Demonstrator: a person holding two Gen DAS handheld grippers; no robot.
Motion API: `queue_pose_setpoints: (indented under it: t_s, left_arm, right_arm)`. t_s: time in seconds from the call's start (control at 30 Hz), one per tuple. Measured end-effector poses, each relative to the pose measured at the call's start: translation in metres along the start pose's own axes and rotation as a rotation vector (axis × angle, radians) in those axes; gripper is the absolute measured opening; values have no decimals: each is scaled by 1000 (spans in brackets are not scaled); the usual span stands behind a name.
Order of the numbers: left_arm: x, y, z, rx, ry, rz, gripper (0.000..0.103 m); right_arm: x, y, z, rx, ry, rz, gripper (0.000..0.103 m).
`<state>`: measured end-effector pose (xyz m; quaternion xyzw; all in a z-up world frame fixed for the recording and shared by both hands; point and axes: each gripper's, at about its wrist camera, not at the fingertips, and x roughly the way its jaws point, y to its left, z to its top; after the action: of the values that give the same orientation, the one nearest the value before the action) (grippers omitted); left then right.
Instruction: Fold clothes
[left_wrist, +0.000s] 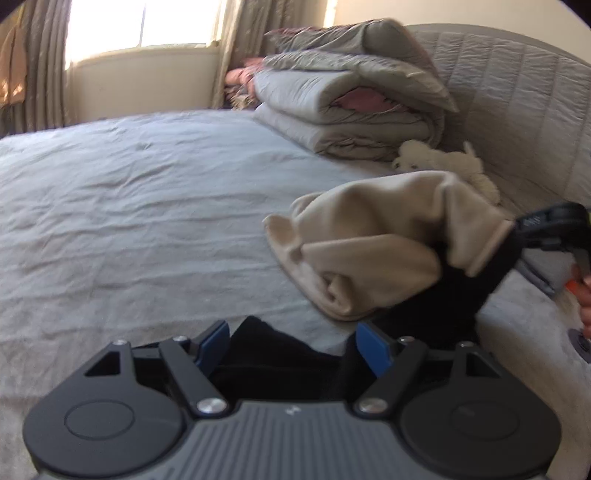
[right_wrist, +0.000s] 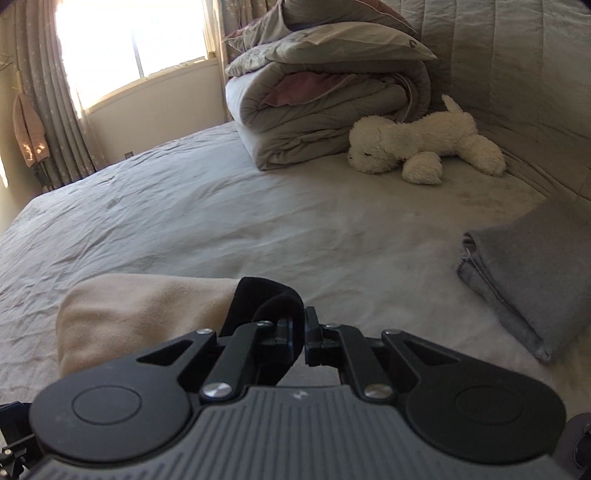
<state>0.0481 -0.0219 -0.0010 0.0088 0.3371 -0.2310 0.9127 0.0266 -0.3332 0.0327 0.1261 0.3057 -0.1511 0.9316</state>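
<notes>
Premises: a home bedroom. Evidence: wide bed (right_wrist: 221, 206) under pale sheet, folded duvets (right_wrist: 325, 107) stacked by quilted headboard (right_wrist: 517, 74), plush toy (right_wrist: 424, 144), curtained window (right_wrist: 125, 40).

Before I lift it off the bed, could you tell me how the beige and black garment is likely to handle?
Probably floppy: the beige and black garment sags in soft folds where it hangs from the right gripper. It looks light, since one pinch carries the bunch. Loose ends may drag across the bed sheet.
</notes>
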Motion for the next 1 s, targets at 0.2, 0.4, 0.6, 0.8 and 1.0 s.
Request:
queue_pose_setpoints:
  t_s: [0.2, 0.4, 0.6, 0.8, 1.0]
  left_arm:
    - [29, 12, -6, -95, 139, 1, 7]
    - [-1, 12, -11, -165, 200, -194, 6]
    - [-36, -8, -36, -235, 266, -328, 5]
    - [-69, -50, -57, -245, 333, -432, 4]
    - [-88, -102, -63, -105, 391, -447, 5]
  right_arm:
    - [12, -4, -6, -37, 53, -33, 6]
    - [14, -12, -7, -51, 76, -17, 6]
    - [16, -23, -8, -53, 97, -7, 6]
    - [12, -27, -5, -29, 101, 29, 6]
    - [4, -33, -3, 1, 111, 60, 6]
